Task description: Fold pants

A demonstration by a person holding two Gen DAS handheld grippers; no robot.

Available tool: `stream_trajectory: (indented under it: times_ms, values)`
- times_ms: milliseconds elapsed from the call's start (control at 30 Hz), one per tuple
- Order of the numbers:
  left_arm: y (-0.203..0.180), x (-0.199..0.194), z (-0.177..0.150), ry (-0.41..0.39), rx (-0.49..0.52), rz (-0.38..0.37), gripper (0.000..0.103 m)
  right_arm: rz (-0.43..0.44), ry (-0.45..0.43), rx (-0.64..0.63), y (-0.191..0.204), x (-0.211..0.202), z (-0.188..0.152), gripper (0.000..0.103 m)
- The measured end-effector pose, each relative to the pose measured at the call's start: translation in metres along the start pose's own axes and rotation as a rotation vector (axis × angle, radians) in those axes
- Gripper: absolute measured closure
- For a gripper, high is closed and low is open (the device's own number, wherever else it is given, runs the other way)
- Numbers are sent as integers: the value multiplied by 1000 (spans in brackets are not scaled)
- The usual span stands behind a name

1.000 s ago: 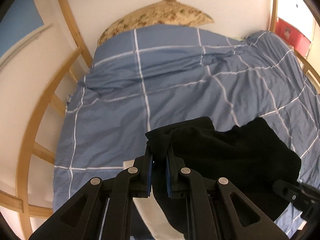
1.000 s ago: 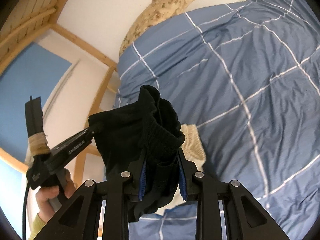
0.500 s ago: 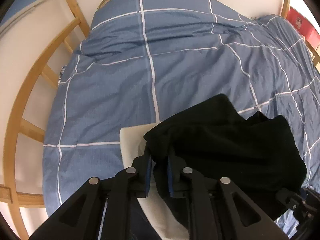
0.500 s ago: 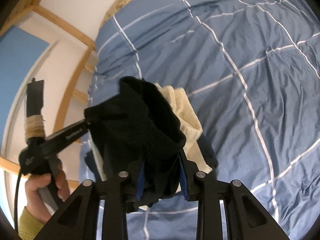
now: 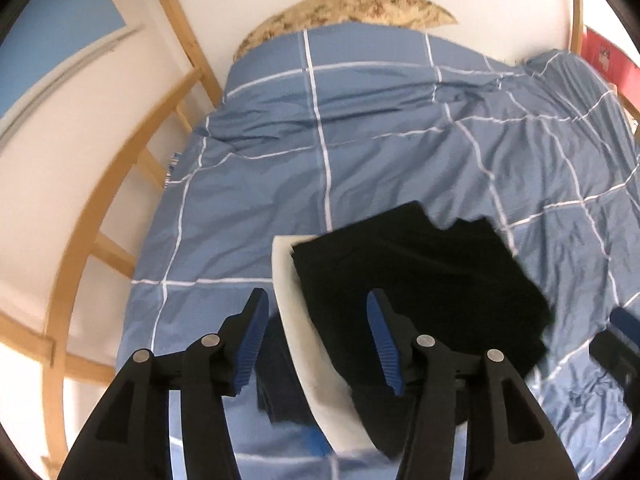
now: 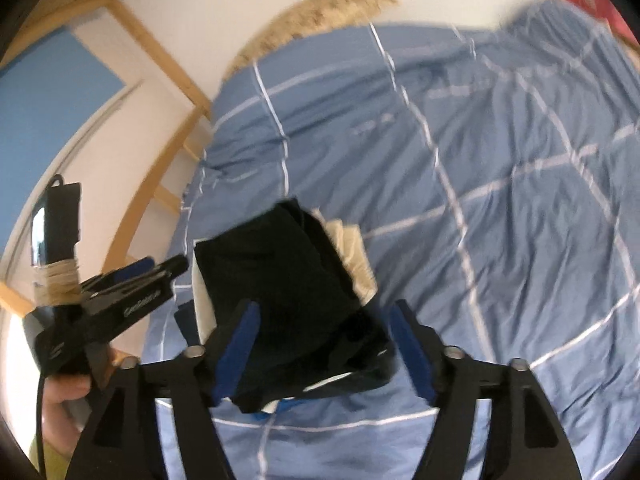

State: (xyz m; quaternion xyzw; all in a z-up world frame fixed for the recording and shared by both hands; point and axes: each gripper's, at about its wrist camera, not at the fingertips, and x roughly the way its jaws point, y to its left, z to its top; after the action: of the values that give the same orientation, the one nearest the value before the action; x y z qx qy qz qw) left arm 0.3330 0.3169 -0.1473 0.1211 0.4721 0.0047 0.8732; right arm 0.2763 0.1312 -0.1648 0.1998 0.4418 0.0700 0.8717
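The folded black pants [image 5: 420,280] lie on top of a stack of folded clothes on the bed; they also show in the right wrist view [image 6: 288,304]. Under them is a cream garment [image 5: 304,344], seen too in the right wrist view [image 6: 352,252], and a dark blue one [image 5: 280,392]. My left gripper [image 5: 316,332] is open, its jaws wide apart over the left edge of the stack. My right gripper [image 6: 324,348] is open above the pants. The left gripper [image 6: 120,292] shows at the left of the right wrist view.
A blue duvet with white grid lines [image 5: 400,140] covers the bed. A patterned pillow [image 5: 352,4] lies at the head by the white wall. A curved wooden bed frame [image 5: 92,200] runs along the left. A red box [image 5: 604,60] sits at the far right.
Both grippers have opened and let go of the black pants. The pants now rest flat on the stack. Both grippers have drawn back a little.
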Motion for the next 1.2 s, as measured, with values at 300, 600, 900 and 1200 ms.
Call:
stream_trajectory:
  times_ms: [300,600,900,1200]
  values:
    - [-69,-107,-46,-36,-73,10,28,-86,-75,-181,-52,-86,0,18]
    - [-146,-178,-88,-62,-133,-28,21,-155,-38,-197,-128,-168,-15,18]
    - [-191,-238,-114,-74,-176,-36,19,-176,-51,-222,-168,-238,-21,18]
    - [-204,-287,-121,-104,-204,-2,17,-159,-79,-283,-177,-293,-29,18]
